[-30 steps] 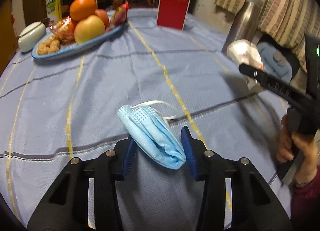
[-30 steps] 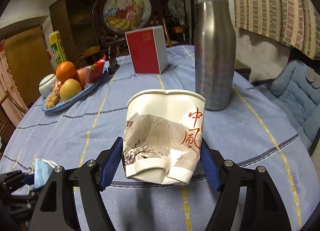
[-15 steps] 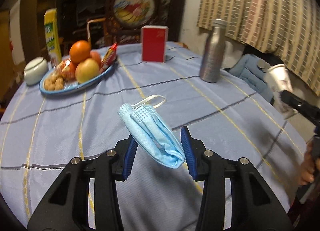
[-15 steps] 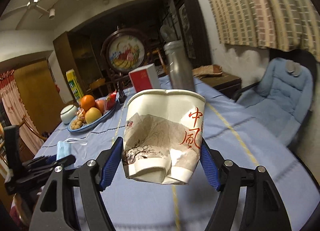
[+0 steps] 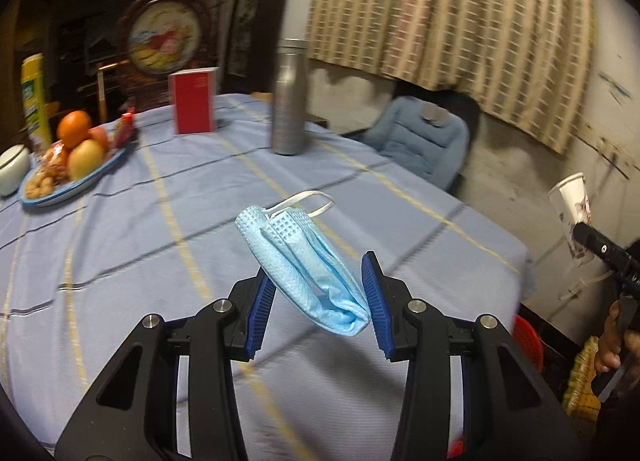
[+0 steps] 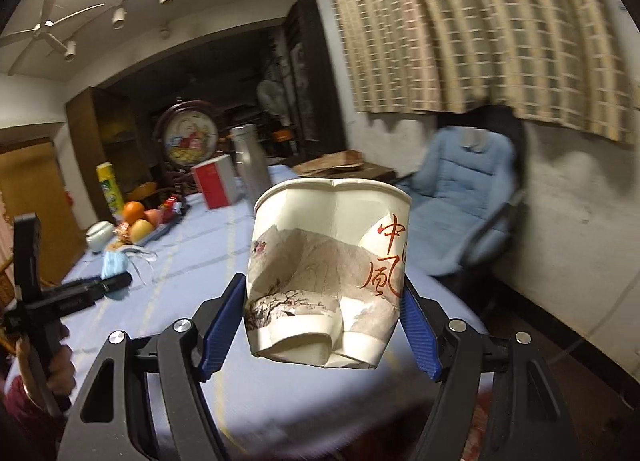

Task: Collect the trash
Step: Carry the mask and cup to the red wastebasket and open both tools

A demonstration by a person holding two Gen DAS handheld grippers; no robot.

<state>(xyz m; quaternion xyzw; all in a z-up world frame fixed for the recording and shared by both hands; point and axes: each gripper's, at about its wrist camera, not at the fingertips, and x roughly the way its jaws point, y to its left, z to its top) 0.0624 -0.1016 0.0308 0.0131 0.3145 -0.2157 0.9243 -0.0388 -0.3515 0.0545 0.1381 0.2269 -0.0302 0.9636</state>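
My left gripper (image 5: 316,297) is shut on a folded blue face mask (image 5: 304,261) and holds it in the air above the table's blue cloth (image 5: 160,229). My right gripper (image 6: 324,321) is shut on a crumpled white paper cup (image 6: 328,281) with red characters, held up off the table near its right edge. The cup (image 5: 572,209) also shows at the far right of the left wrist view. The mask (image 6: 114,265) shows at the left of the right wrist view.
On the table stand a steel bottle (image 5: 288,101), a red box (image 5: 194,101) and a blue plate of fruit and nuts (image 5: 64,165). A blue padded chair (image 5: 424,141) is beyond the table's right edge. A red basket (image 5: 528,341) sits on the floor, low right.
Both grippers have risen and pulled back from the table with the mask and the cup still held. The right gripper has swung out past the table's right edge.
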